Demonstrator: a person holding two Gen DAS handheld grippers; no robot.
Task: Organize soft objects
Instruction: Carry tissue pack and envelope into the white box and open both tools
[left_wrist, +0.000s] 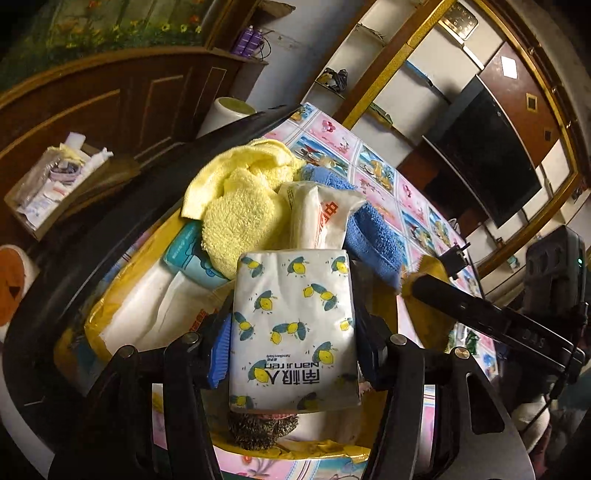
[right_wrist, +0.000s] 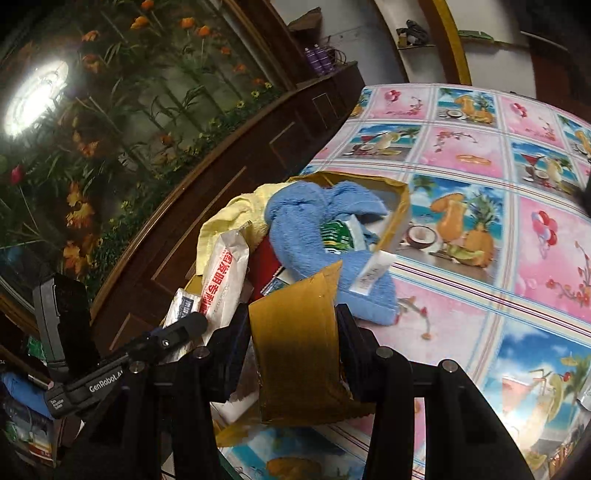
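Observation:
A white tissue pack (left_wrist: 295, 332) printed with lemons sits between my left gripper's (left_wrist: 290, 306) fingers, and the pads press on its two sides. It hangs over a cardboard box (left_wrist: 107, 317) wrapped in yellow tape. The box holds a yellow towel (left_wrist: 240, 206), a blue towel (left_wrist: 369, 236) and other tissue packs (left_wrist: 321, 218). My right gripper (right_wrist: 293, 321) is shut on the box's taped flap (right_wrist: 295, 354) at the near corner. In the right wrist view the blue towel (right_wrist: 314, 236) spills over the box rim (right_wrist: 400, 210).
The box stands at the edge of a table with a pink and blue picture cloth (right_wrist: 480, 166). A dark wooden cabinet (left_wrist: 129, 99) lies beyond, bearing a small carton of packets (left_wrist: 48, 184). A steel scourer (left_wrist: 262, 428) lies under the held pack.

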